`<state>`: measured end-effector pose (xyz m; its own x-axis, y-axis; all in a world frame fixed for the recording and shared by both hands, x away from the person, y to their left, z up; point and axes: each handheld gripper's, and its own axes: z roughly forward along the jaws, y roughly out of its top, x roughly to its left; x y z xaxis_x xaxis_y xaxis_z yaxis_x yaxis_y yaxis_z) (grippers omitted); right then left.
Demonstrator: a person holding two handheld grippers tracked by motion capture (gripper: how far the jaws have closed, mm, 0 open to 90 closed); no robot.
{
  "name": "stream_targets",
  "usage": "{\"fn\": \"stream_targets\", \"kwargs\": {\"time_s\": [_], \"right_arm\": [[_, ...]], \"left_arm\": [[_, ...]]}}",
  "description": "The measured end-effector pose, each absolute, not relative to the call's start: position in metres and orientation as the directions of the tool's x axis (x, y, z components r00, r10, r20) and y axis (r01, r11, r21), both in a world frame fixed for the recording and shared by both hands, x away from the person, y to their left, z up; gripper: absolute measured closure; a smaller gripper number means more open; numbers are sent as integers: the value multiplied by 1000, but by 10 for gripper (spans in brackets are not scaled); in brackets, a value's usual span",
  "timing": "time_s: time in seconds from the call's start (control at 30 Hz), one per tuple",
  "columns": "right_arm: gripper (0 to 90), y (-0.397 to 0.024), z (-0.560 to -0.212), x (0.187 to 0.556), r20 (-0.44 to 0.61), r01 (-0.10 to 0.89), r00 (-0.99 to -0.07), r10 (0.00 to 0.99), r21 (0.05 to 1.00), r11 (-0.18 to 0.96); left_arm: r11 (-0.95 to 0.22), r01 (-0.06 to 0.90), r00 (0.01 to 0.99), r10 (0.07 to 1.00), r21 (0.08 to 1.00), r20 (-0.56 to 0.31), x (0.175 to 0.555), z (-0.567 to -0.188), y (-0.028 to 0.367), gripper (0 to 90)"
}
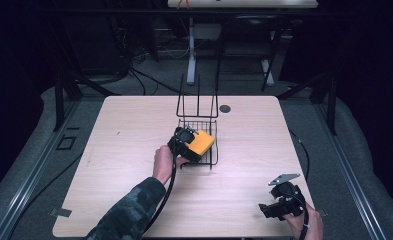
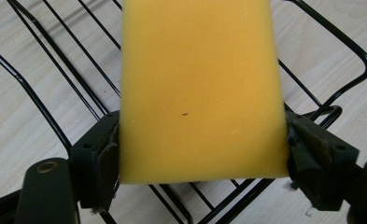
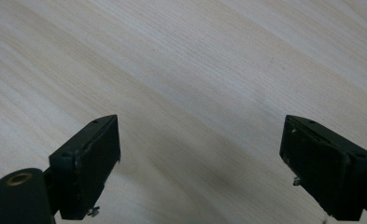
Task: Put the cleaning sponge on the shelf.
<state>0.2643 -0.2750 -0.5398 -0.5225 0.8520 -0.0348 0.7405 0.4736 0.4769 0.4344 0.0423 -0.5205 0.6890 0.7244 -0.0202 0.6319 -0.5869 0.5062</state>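
Observation:
A yellow sponge [image 1: 204, 141] lies tilted in a black wire rack [image 1: 198, 120] near the middle of the wooden table [image 1: 129, 150]. My left gripper [image 1: 195, 146] reaches into the rack from its left front. In the left gripper view both pads [image 2: 102, 158] touch the sides of the sponge [image 2: 200, 88], with the rack's wires [image 2: 354, 51] beneath it. My right gripper [image 1: 265, 210] hovers at the table's front right corner. The right gripper view has its jaws wide apart around my right gripper [image 3: 200, 154], with bare wood between them.
The rack has a tall wire back [image 1: 198, 100] that rises on its far side. A small dark round hole [image 1: 225, 108] sits in the table behind the rack. A sleeved forearm [image 1: 134, 210] crosses the table's front edge. Beyond the table stand a table leg [image 1: 190, 50] and cables.

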Motion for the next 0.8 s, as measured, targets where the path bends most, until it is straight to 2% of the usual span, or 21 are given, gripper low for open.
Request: {"fn": "stream_targets", "kwargs": {"time_s": [0.4, 0.8], "right_arm": [[119, -276, -538, 263, -38, 740, -519, 854, 480, 471], [121, -275, -537, 263, -47, 734, -520, 853, 486, 474]], "left_arm": [[-580, 610, 682, 731, 541, 15, 429, -511, 48, 101], [-568, 572, 684, 728, 591, 38, 414, -489, 70, 70]]}}
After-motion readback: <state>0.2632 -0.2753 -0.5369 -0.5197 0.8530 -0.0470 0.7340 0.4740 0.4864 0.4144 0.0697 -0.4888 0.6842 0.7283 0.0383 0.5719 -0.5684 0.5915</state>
